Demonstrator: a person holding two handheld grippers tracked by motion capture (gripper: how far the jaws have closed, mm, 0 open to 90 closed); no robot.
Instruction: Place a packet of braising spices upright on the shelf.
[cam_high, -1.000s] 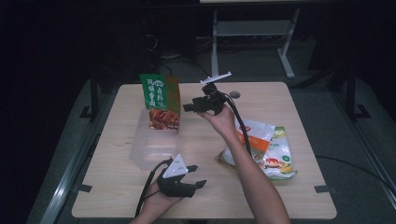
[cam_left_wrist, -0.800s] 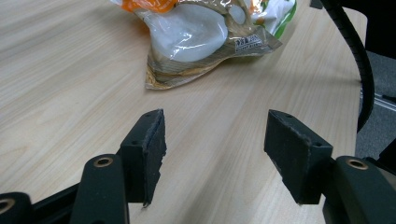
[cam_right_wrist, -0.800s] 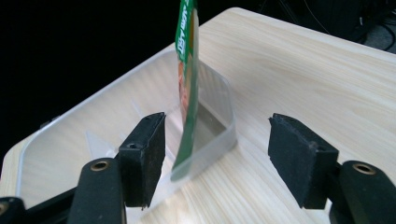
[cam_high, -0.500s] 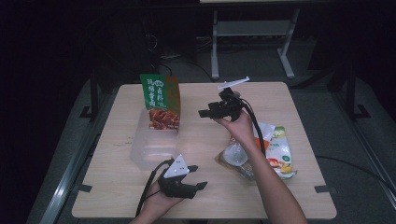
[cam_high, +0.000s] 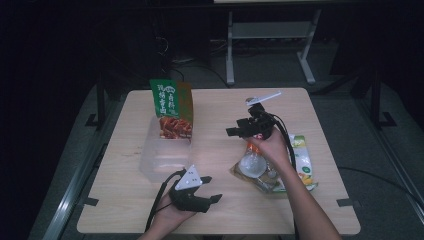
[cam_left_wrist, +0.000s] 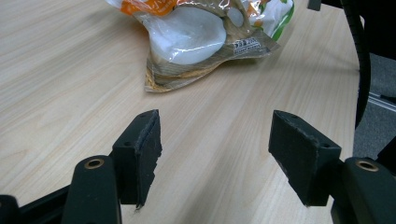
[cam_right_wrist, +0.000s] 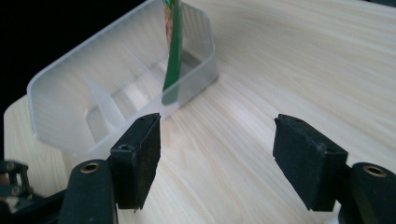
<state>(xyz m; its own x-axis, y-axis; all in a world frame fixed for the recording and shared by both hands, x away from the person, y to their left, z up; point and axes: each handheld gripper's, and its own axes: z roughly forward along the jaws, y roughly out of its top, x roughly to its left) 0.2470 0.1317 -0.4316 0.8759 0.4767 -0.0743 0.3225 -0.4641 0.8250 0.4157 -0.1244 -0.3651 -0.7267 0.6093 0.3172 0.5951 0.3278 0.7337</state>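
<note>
A green snack bag stands upright at the far end of a clear plastic container on the left half of the table. My right gripper hovers over the table's middle, pointing left at the bag and container. Its jaws have just been opening, with nothing between them. My left gripper rests near the front edge and points right at a clear pack with a white round item. Its jaws have also just been opening, and they hold nothing.
The clear pack lies at the right under my right forearm, beside a white, green and orange bag. Bare wood lies between the container and the packs. Beyond the table's far edge stands a metal frame on the dark floor.
My right gripper has moved to the right, away from the green bag and towards the packs. The left gripper has stayed in place.
</note>
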